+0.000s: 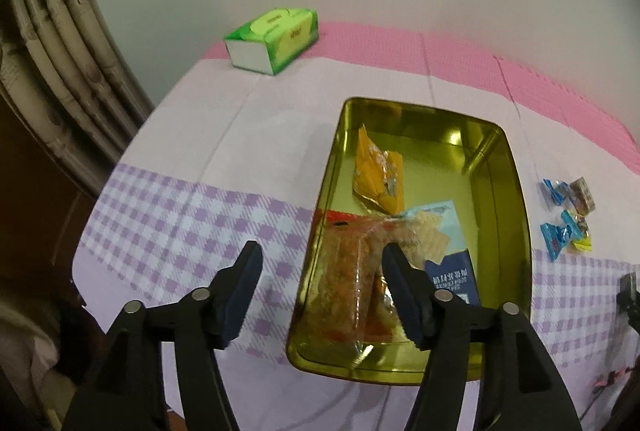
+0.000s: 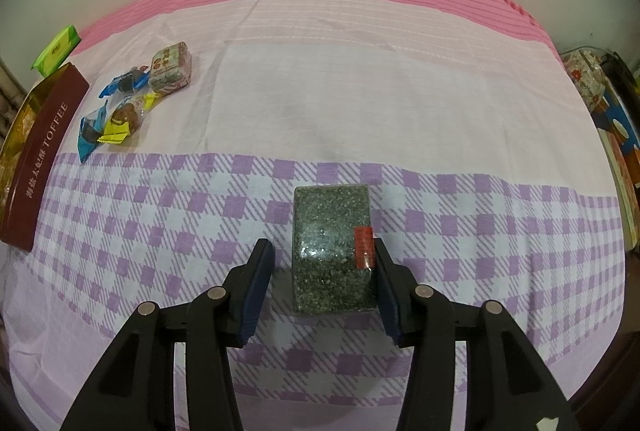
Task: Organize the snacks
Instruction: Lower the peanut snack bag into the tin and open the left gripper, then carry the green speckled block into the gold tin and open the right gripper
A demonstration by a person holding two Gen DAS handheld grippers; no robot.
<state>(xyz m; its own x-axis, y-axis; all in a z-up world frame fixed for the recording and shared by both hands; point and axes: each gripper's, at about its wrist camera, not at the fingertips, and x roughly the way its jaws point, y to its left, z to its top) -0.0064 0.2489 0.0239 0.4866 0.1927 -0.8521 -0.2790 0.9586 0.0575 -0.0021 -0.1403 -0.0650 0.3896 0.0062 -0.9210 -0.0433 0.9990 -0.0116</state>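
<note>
Tin (image 1: 516, 215), gold inside, open on a pink and purple checked cloth (image 1: 180, 215), seen from the left wrist. Holds 3 snack packs: an orange packet (image 1: 380, 171) near the middle, a blue cracker pack (image 1: 444, 243) toward 5 o'clock, a clear pack of reddish snack (image 1: 348, 271) at 7 o'clock along the near left wall. Left gripper (image 1: 320, 259) parted above that near end, nothing pressed between the pads; right finger (image 1: 400, 283) overlaps the reddish pack in view, left finger over the cloth outside the tin. Contact between finger and pack: cannot tell. Green tissue pack (image 1: 276, 39) at 11 o'clock, well apart from the tin. Small wrapped candies (image 1: 568, 219) on the cloth at 3 o'clock, just beside the tin's right wall.

Right wrist view: dark speckled block in clear wrap (image 2: 332, 247), red sticker on its right side, flat on the checked band. Right gripper (image 2: 324, 259) straddles it, jaws apart; right pad at the block's edge, left pad with a gap showing. Same candies plus a small square box (image 2: 170, 69) at 10 o'clock, tin's maroon side reading TOFFEE at 9 o'clock.
</note>
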